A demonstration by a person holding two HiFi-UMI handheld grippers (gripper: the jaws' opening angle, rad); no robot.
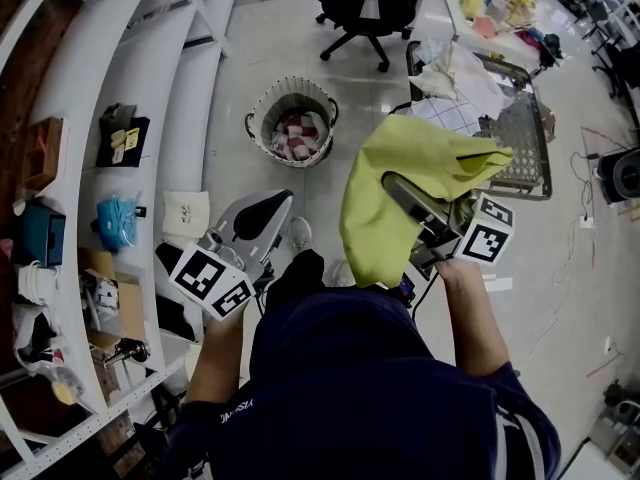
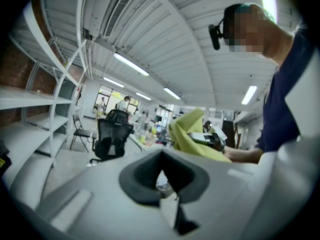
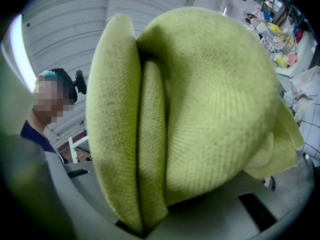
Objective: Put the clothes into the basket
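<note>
My right gripper (image 1: 393,184) is shut on a yellow-green cloth (image 1: 380,218), which drapes over its jaws and hangs in front of me. In the right gripper view that cloth (image 3: 200,99) fills nearly the whole picture, pinched in folds at the jaws (image 3: 145,224). A round wicker basket (image 1: 262,128) stands on the floor ahead, to the left of the cloth, with a red-and-white checked cloth (image 1: 300,133) inside. My left gripper (image 1: 262,213) is held out low at the left, shut with nothing in it (image 2: 162,176). It points across the room towards the cloth (image 2: 187,134).
White curved shelves (image 1: 120,88) with assorted items run along the left. A black office chair (image 1: 365,8) stands beyond the basket. A wire cart (image 1: 520,138) with white laundry (image 1: 455,73) is at the right. Light floor lies around the basket.
</note>
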